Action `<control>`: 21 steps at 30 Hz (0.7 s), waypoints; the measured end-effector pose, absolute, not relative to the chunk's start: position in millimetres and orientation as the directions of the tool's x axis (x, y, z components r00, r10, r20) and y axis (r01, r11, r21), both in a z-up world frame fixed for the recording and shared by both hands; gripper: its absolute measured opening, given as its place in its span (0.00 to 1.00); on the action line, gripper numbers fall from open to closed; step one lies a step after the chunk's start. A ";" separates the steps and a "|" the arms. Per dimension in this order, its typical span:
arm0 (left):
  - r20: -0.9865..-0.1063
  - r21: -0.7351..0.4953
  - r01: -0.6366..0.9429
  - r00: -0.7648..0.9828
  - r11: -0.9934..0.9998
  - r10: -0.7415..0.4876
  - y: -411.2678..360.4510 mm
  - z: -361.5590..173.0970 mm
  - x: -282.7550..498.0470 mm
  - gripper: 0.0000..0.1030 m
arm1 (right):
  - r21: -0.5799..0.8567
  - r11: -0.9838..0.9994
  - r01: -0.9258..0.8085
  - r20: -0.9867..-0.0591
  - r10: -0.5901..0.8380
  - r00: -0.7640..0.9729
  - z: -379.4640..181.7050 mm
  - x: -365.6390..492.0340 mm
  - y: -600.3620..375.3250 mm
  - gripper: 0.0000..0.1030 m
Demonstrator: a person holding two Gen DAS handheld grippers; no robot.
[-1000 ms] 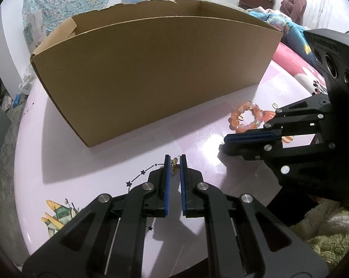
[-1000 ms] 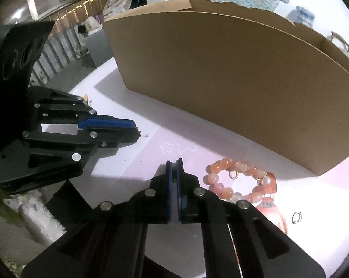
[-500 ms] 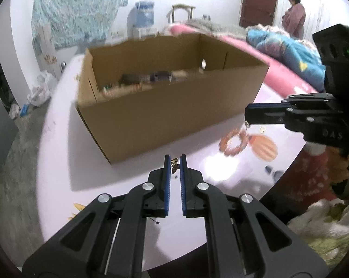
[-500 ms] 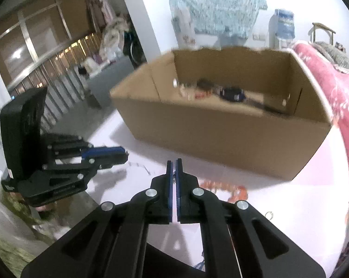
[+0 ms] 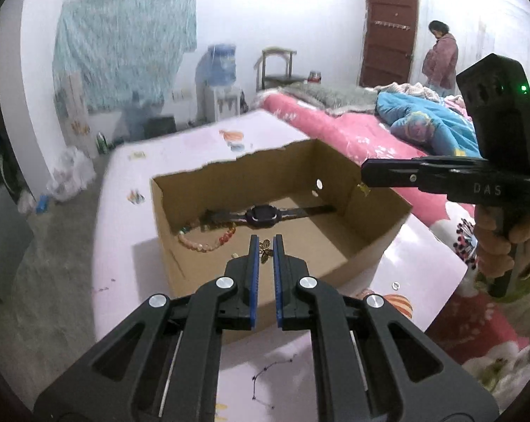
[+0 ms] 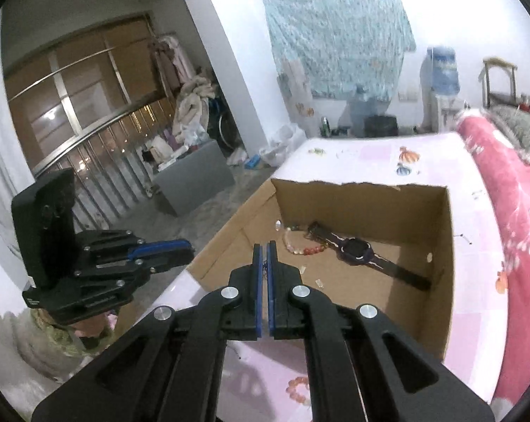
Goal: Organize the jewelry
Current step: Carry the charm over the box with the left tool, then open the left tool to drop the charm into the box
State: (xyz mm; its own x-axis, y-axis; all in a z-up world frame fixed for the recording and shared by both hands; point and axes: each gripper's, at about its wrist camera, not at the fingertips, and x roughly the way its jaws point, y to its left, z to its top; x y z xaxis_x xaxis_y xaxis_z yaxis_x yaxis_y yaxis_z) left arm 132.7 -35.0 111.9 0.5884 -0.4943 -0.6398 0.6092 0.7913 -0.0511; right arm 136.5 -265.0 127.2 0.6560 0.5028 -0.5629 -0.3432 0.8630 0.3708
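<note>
My left gripper (image 5: 265, 242) is shut on a small gold butterfly pendant (image 5: 265, 252), held in the air over the near wall of an open cardboard box (image 5: 370, 246). My right gripper (image 5: 365, 176) hovers over the box's right end, held by a hand (image 5: 493, 246). It is shut, and a tiny gold piece (image 5: 362, 187) dangles from its tip. In the right wrist view the right gripper (image 6: 264, 246) has its pads together above the box (image 6: 437, 281), with the left gripper (image 6: 190, 250) off to the left. Inside lie a black watch (image 5: 263, 215) and a bead bracelet (image 5: 201, 242).
The box stands on a pink-and-white patterned table (image 5: 124, 246). A pink bead bracelet (image 6: 296, 390) and a small ring (image 5: 395, 285) lie on the table in front of the box. A pink bed (image 5: 335, 123) runs along the right; a person (image 5: 440, 59) stands by the far door.
Both grippers have risen from the table with their pieces still pinched. The views now look down into the box instead of at its outer wall.
</note>
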 end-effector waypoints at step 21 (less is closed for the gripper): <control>-0.820 -0.369 0.523 0.206 0.768 -0.534 -76.2 22.4 230.7 0.07 | 0.432 0.893 -0.124 -0.796 0.442 0.414 41.8 242.4 -299.6 0.03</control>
State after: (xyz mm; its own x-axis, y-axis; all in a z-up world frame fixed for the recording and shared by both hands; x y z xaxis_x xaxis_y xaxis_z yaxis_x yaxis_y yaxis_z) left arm 230.7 -76.2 22.4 0.2063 -0.5339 -0.8200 0.5231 0.7684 -0.3687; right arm 242.4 -299.6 41.8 0.4142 0.4423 -0.7955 -0.1240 0.8933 0.4320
